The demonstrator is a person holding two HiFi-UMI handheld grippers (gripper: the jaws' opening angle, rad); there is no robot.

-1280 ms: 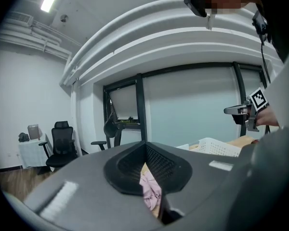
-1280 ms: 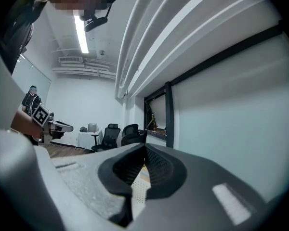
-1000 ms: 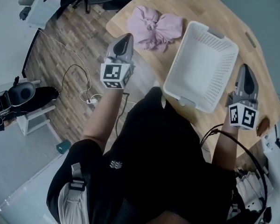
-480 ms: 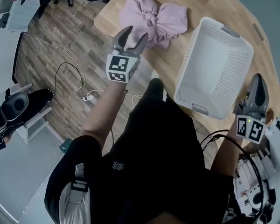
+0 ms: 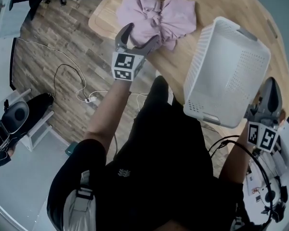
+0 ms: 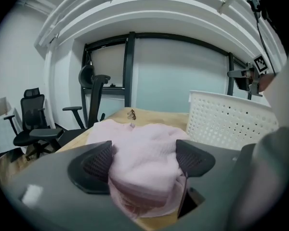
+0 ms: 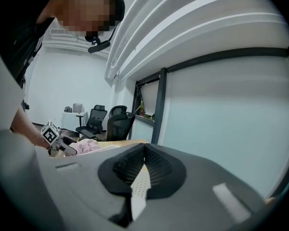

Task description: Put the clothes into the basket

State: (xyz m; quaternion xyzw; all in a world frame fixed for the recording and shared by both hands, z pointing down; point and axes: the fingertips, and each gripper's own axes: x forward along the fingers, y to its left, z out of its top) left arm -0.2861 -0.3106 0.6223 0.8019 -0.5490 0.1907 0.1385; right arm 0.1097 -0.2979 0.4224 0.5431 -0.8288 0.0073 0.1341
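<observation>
The pink clothes (image 5: 156, 11) lie bunched up at the far left end of the wooden desk (image 5: 216, 4), close to its edge. The left gripper (image 5: 140, 35) has reached them. Its jaws have just been opening and now stand wide apart, one on each side of the near part of the heap. In the left gripper view the soft pink cloth (image 6: 135, 138) fills the gap between the two pads, but they aren't squeezing it.

The white basket (image 5: 202, 81) is just to the right of the clothes, empty, with its holed walls showing. The right gripper (image 5: 271, 88) is at the basket's near right corner. In the right gripper view its jaws are clenched on a strip of white holed plastic, the basket's wall. I can't tell whether the basket is lifted off the desk or resting on it.

Beyond the desk are black chairs (image 6: 36, 129), and a cable (image 5: 72, 81) trails over the wood floor.
</observation>
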